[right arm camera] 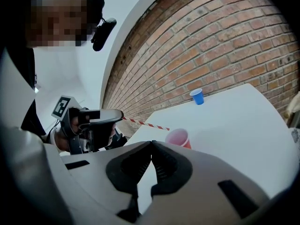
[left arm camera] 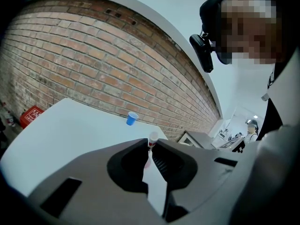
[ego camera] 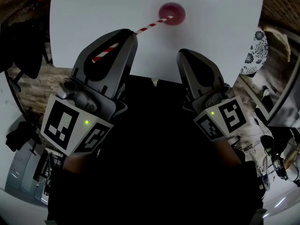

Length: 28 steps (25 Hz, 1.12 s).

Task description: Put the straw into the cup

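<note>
Straw (ego camera: 150, 26), clamped in left tongs (ego camera: 127, 33), tip at cup (ego camera: 172, 13) rim, upper centre, insertion unfinished; right tongs (ego camera: 185, 55) closed, empty.

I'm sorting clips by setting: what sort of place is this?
Probably an indoor studio or lab-like workroom, not a home: a plain white table by a bare brick wall, with a red cup and a blue cup on it.

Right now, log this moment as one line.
left gripper: shut on straw | straw: tip at red cup mouth | right gripper: shut, empty | step: release pending
</note>
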### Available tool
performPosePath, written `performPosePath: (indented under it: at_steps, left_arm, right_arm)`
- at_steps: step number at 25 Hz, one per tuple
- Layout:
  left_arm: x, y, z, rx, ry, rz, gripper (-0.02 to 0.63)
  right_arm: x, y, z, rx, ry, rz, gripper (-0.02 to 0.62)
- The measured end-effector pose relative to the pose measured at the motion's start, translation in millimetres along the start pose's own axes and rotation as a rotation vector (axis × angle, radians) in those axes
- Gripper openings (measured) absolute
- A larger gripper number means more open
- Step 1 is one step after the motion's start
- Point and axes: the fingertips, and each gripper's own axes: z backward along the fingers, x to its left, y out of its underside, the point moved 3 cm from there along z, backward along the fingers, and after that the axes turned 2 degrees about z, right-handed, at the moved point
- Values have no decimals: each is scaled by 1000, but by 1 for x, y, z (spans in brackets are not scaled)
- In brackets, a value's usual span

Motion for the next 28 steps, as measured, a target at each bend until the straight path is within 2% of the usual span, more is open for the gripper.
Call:
performPosePath:
  at_steps: [8, 20, 28]
  left_arm:
    - [3, 6, -17, 19, -6, 12, 38]
    - [27, 21, -47, 94, -17, 10, 38]
    - [43, 31, -64, 144, -31, -39, 38]
  right_arm:
    - [-15, 2, -2, 11, 1, -13, 23]
    - [-32, 3, -18, 34, 17, -48, 23]
    - [-40, 4, -26, 42, 36, -66, 23]
